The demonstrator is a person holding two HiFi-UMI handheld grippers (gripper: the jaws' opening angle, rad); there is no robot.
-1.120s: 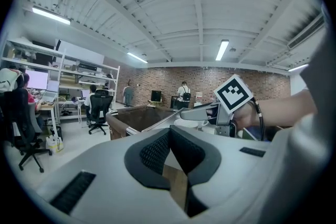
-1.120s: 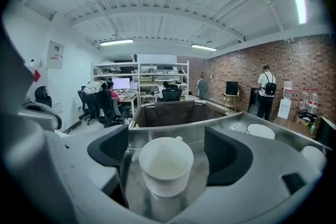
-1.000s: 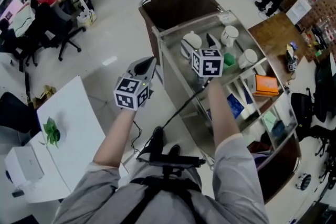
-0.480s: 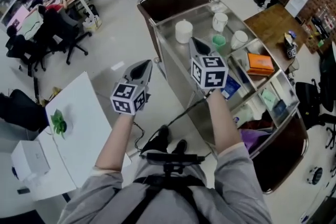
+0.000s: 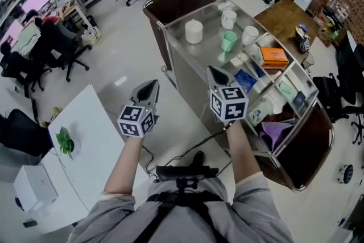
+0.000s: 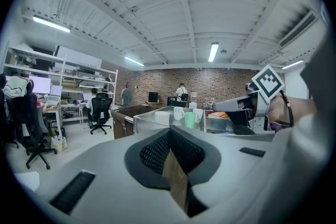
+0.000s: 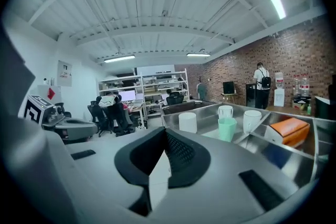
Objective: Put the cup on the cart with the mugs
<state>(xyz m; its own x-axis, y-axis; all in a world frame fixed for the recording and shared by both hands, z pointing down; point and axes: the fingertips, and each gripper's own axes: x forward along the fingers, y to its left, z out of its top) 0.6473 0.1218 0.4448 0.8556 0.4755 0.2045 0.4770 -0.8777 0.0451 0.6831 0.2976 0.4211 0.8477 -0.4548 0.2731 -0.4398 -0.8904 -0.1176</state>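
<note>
Right gripper (image 5: 215, 72) and left gripper (image 5: 149, 88) are both pressed together, empty, short of the cart (image 5: 170, 28). On its top, among white mugs (image 5: 229, 19), stands the green cup (image 5: 228, 40). It is probably light, stiff and slick: pinch its wall at the rim.

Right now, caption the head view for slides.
Green cup stands among white mugs on the cart; left tongs, right tongs shut, empty.

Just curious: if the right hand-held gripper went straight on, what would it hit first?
Probably the white mug on the cart's steel top, left of the green cup; depth is unclear.
</note>
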